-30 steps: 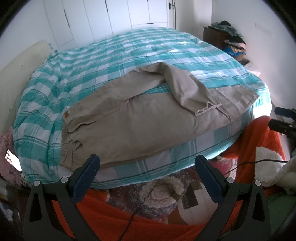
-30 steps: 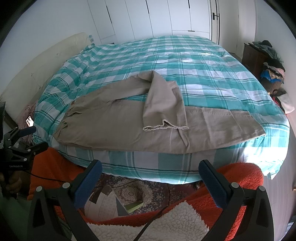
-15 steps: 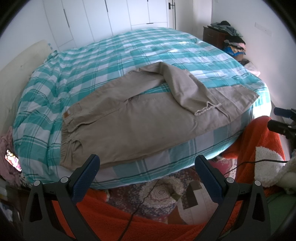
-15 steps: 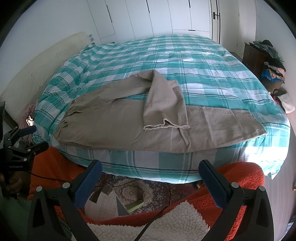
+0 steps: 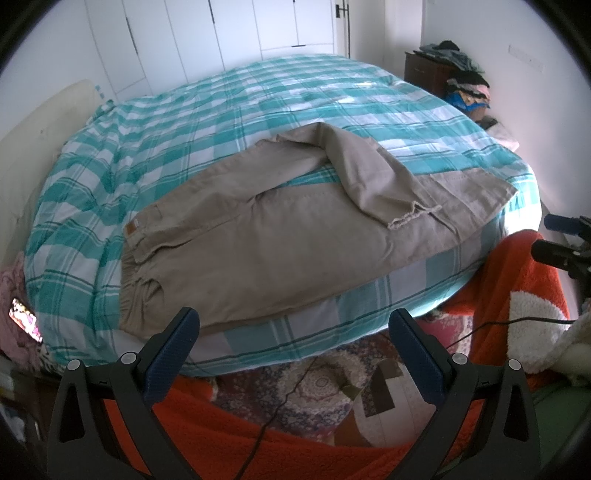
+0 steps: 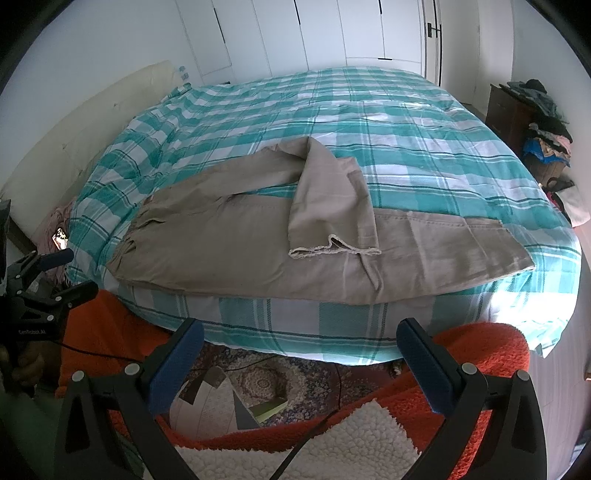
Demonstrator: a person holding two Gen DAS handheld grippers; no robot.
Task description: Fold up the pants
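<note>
Beige pants [image 5: 280, 236] lie across the near edge of a bed with a teal plaid cover [image 5: 221, 110], waistband at the left, one leg stretched right. The other leg is folded back over it, its frayed hem [image 5: 413, 216] on top. The pants also show in the right wrist view [image 6: 258, 251]. My left gripper [image 5: 293, 338] is open and empty, held back from the bed edge. My right gripper [image 6: 299, 347] is open and empty, also short of the bed. Each gripper shows in the other's view, the left one [image 6: 55, 273] and the right one [image 5: 561, 240].
An orange fleece blanket [image 5: 295, 450] and a patterned rug [image 5: 314, 384] lie below the grippers, with a black cable [image 5: 280, 406] across them. A dark dresser piled with clothes [image 5: 454, 74] stands at the far right. White wardrobe doors [image 5: 240, 33] stand behind the bed.
Both views shift very slightly; the pants lie as before and both grippers stay open.
</note>
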